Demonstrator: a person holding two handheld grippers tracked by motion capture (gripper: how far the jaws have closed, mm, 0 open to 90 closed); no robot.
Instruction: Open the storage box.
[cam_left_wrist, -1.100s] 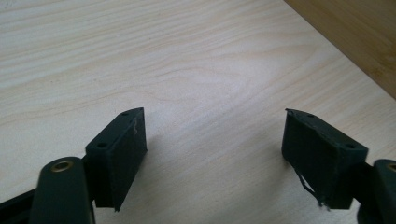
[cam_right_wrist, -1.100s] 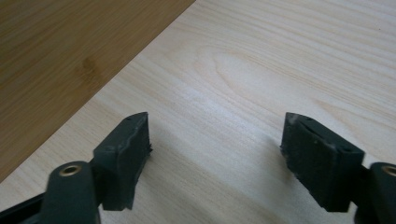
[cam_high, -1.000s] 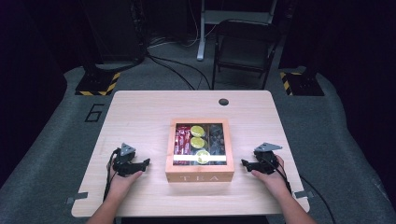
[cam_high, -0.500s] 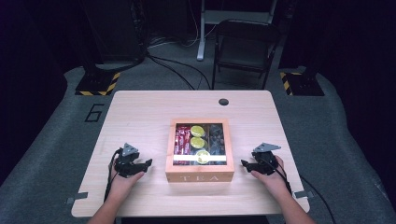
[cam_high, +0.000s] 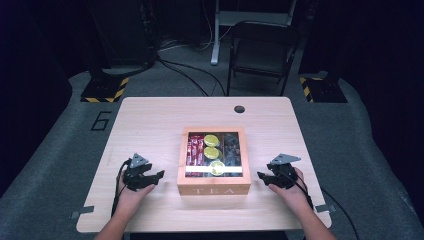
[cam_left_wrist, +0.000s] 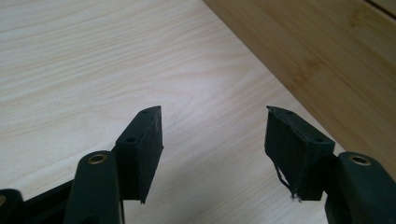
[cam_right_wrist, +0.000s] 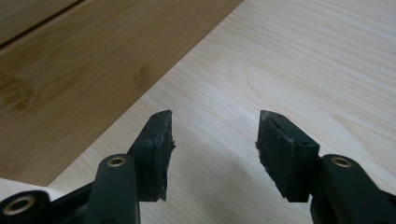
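Dark floor and black stands ringed the scene, with a folding chair well behind the far edge. Next down in size came the pale wooden table, a small round hole near its far side. At the middle, nearer the person, sat the wooden tea box — glass lid down, red packets and yellow-green rounds visible through it, "TEA" on its near wall.

On the left of the box sat the left gripper, on the right the right gripper, each pointing inward at a side wall, near it but not touching. What had just changed: both pairs of jaws had been closing over the last second, the right one faster, while the hands barely shifted against the earlier high views. Nothing lay between either pair. In the left gripper view the fingers were spread over bare table, the box wall slanting past at upper right; in the right gripper view the fingers were also apart, the wall at upper left.

My read — the jaws were being set to a working width before meeting the box, so the handling itself had not begun.

For room: open table lay on both sides of the box and beyond it, but the near edge sat close behind both hands, so any slide had to go sideways or away.
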